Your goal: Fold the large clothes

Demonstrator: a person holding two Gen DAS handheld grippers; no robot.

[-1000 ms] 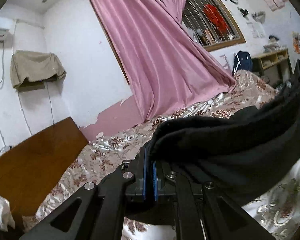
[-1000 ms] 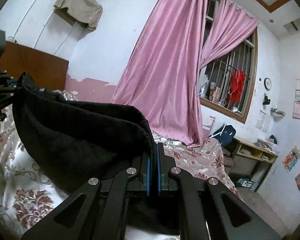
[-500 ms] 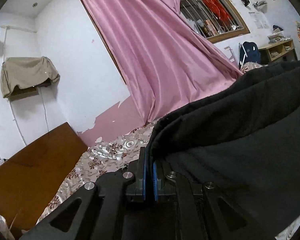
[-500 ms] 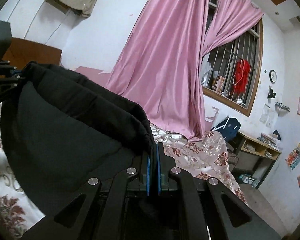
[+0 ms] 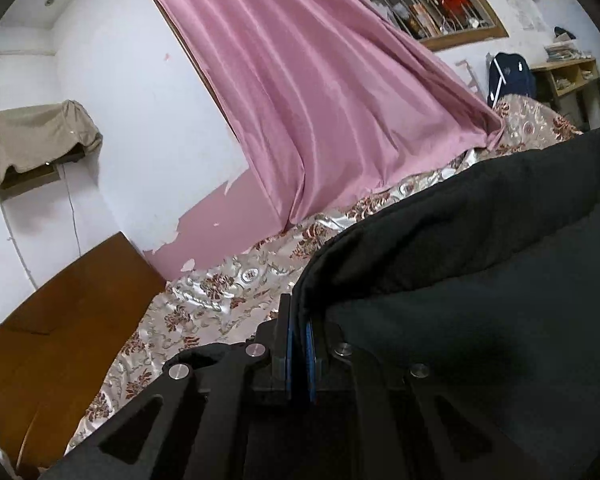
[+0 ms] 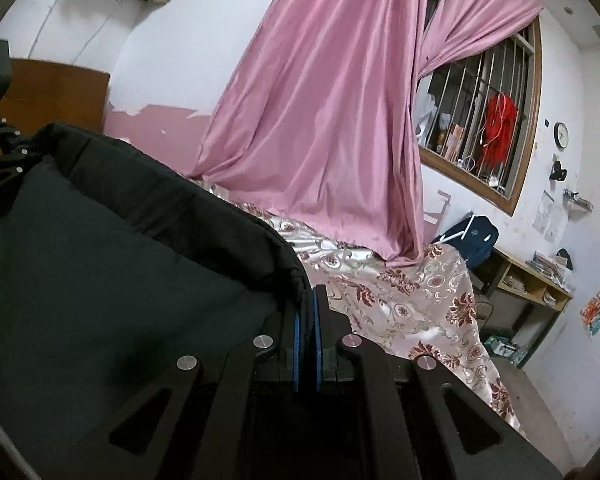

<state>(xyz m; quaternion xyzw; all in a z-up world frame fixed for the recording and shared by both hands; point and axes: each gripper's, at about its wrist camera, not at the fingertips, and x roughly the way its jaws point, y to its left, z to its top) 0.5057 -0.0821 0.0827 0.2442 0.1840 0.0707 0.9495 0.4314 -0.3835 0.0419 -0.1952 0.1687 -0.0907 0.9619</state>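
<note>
A large black garment [image 5: 480, 300] hangs stretched between my two grippers, above the bed. My left gripper [image 5: 299, 322] is shut on its left top corner; the cloth runs off to the right and fills the lower right of the left wrist view. My right gripper [image 6: 307, 312] is shut on the other top corner; the garment [image 6: 112, 280] spreads to the left in the right wrist view. The left gripper [image 6: 0, 148] shows at the far left edge there, at the end of the thick top hem.
The bed has a floral satin cover [image 6: 404, 304] and a brown wooden headboard [image 5: 56, 328]. A pink curtain [image 5: 320, 92] hangs onto the bed's far side below a barred window [image 6: 484, 132]. A shelf unit [image 6: 528, 284] and a dark backpack [image 6: 472, 240] stand at the right.
Both grippers have risen with the garment. The black cloth now fills more of both views and hides more of the bed cover. Both stay shut on it.
</note>
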